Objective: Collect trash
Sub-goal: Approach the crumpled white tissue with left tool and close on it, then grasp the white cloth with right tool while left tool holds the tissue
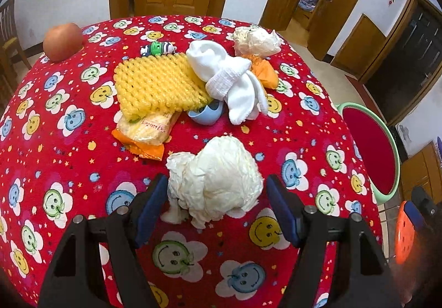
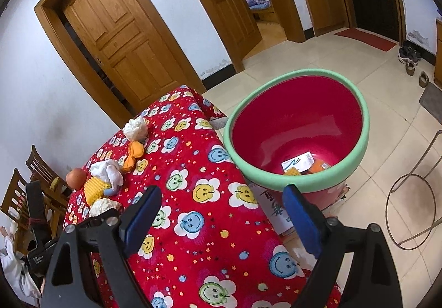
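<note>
Paper wad (image 1: 215, 183): on the table (image 1: 55, 158), at its near side; crumpled, white, lying between the left gripper's (image 1: 214, 211) jaws.
Left gripper: jaws spread wider than the wad, pads on either side of it; the left pad looks just beside or touching the paper, the right pad stands apart. Nothing gripped yet, as I read it.
Step in hand: likely closing on this wad to carry it off.
Bin (image 2: 298, 125): on the floor just past the table's right edge; already holds a white card (image 2: 299, 162) and some orange and yellow scraps, so part of the job looks done.
Right gripper (image 2: 221, 216): jaws wide apart, empty, over the table edge near the bin.
Left on the table: second wad (image 1: 257, 39) at the far side, orange wrapper (image 1: 143, 133) and yellow foam net (image 1: 157, 84) beyond the near wad.
Probably not trash: white socks (image 1: 234, 78), blue cup (image 1: 207, 113), small toy (image 1: 158, 48), apple (image 1: 63, 41) at the far left corner.
Progress: early to middle; several pieces remain.
</note>
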The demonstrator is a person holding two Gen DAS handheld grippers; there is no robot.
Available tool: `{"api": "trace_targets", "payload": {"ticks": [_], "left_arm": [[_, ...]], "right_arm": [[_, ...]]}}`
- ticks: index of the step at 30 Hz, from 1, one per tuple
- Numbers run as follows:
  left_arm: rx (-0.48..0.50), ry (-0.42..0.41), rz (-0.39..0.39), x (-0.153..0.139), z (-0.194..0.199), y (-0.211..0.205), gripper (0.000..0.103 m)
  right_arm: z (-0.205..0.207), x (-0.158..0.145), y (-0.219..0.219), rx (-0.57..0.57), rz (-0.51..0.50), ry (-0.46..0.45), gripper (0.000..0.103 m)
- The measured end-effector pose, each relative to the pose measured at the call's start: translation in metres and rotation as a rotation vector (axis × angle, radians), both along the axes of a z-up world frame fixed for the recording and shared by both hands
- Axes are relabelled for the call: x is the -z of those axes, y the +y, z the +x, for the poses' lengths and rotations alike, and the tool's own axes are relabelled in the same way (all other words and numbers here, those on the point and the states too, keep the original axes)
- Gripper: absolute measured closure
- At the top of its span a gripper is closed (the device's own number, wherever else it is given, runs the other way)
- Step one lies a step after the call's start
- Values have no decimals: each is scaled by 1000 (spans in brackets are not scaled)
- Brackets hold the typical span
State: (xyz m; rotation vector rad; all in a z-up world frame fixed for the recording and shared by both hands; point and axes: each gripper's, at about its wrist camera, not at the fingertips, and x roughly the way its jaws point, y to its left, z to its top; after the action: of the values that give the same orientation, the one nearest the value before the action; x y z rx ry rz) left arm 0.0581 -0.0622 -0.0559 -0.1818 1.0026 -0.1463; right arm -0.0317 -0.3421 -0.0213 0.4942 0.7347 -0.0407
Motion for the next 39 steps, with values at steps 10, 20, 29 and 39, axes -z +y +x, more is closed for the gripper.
{"api": "trace_targets", "payload": {"ticks": [10, 20, 29, 39], "left_arm": [[22, -29, -13, -4, -5, 4, 63], [34, -97, -52, -33, -22, 17, 67], [-40, -160, -15, -57, -22, 51, 67], [-158, -174, 20, -54, -6, 100, 67]], "right_arm": [[6, 4, 7, -18, -3, 20, 12], [6, -10, 28, -63, -32, -3, 12], [16, -21, 59, -139, -53, -21, 12], [50, -25, 105, -237, -76, -13, 13]]}}
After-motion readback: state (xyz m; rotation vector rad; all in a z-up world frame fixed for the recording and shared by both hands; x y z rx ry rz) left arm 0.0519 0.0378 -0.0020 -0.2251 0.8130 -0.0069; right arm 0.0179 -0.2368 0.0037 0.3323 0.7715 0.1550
